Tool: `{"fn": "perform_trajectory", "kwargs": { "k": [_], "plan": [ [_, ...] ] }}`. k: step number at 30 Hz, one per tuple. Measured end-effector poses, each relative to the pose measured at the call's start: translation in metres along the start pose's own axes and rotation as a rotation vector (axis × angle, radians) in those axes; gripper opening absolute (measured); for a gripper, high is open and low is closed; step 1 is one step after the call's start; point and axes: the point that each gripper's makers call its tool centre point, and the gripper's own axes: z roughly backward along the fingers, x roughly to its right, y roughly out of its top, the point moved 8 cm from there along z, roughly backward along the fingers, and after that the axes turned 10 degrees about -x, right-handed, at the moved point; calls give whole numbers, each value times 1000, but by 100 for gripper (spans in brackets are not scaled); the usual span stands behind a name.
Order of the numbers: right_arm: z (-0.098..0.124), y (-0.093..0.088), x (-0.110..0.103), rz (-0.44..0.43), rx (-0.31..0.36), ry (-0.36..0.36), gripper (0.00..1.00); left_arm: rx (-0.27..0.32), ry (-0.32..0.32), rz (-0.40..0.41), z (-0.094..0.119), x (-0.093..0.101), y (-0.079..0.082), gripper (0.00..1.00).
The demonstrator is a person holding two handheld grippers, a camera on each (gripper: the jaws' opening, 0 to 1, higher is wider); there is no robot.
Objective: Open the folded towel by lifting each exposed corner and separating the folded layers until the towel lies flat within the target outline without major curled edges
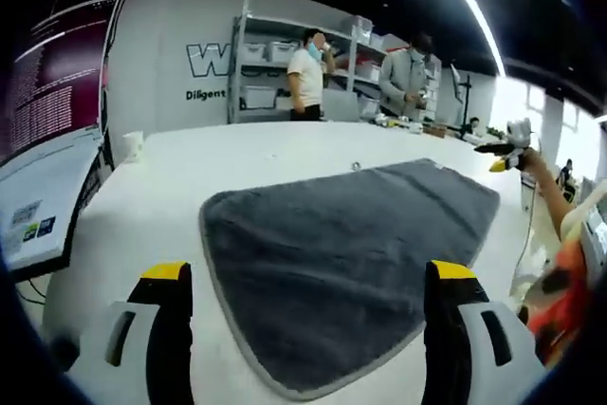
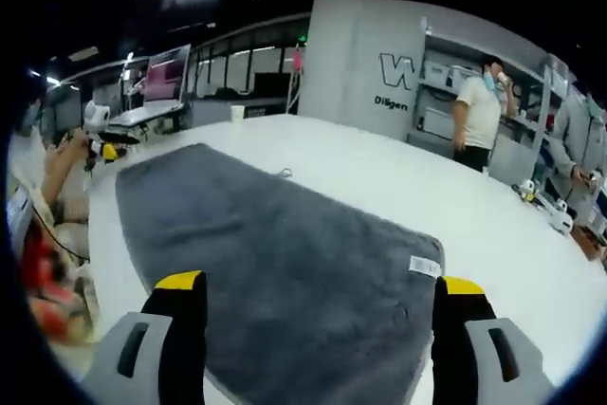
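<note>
A grey towel (image 1: 346,267) is seen spread flat on the white table (image 1: 171,187), just beyond the left gripper (image 1: 313,305), whose jaws are held wide apart with nothing between them. In the right gripper view the towel (image 2: 275,263) is laid out likewise, a white label (image 2: 425,266) sewn at its near right edge — the right gripper (image 2: 318,315) is parted widely and nothing is gripped. Far off, boxes (image 1: 268,51) are kept on a shelving rack (image 1: 248,64) — contents cannot be told — with two people (image 1: 306,78) nearby.

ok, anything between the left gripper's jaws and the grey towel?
Nothing. In the left gripper view the left gripper has its jaws open, with the grey towel already spread between them on the white table.
</note>
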Motion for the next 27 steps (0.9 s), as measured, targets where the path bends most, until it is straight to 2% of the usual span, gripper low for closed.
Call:
{"fn": "perform_trajectory", "kwargs": {
  "k": [3, 4, 6, 7, 9, 11, 15, 20, 21, 27],
  "plan": [
    [-5, -15, -2, -20, -24, -29, 99, -4, 38, -38, -9, 10, -9, 100],
    [-7, -19, -3, -19, -33, -31, 99, 13, 56, -38, -13, 14, -11, 100],
    [-9, -25, -5, -29, -42, -30, 99, 23, 51, -37, -17, 18, -11, 98],
    [-10, -29, -6, -32, -46, -21, 99, 32, 30, -6, -22, 22, -11, 96],
    [-13, -35, -8, -44, -52, -8, 99, 2, 1, 18, -27, 25, -13, 93],
    [-14, -40, -9, -49, -59, -5, 99, -41, 5, -6, -36, 25, -17, 95],
    [-15, -50, -10, -31, -56, -16, 99, -84, 39, -35, -40, 22, -23, 95],
    [-21, -63, -11, -57, -104, -1, 99, -150, 67, -51, -38, 15, -36, 91],
    [-22, -66, -11, -69, -113, 9, 99, -123, 70, -63, -37, 15, -36, 91],
    [-25, -77, -13, -103, -129, 32, 99, -104, 70, -72, -36, 15, -39, 91]
  ]
}}
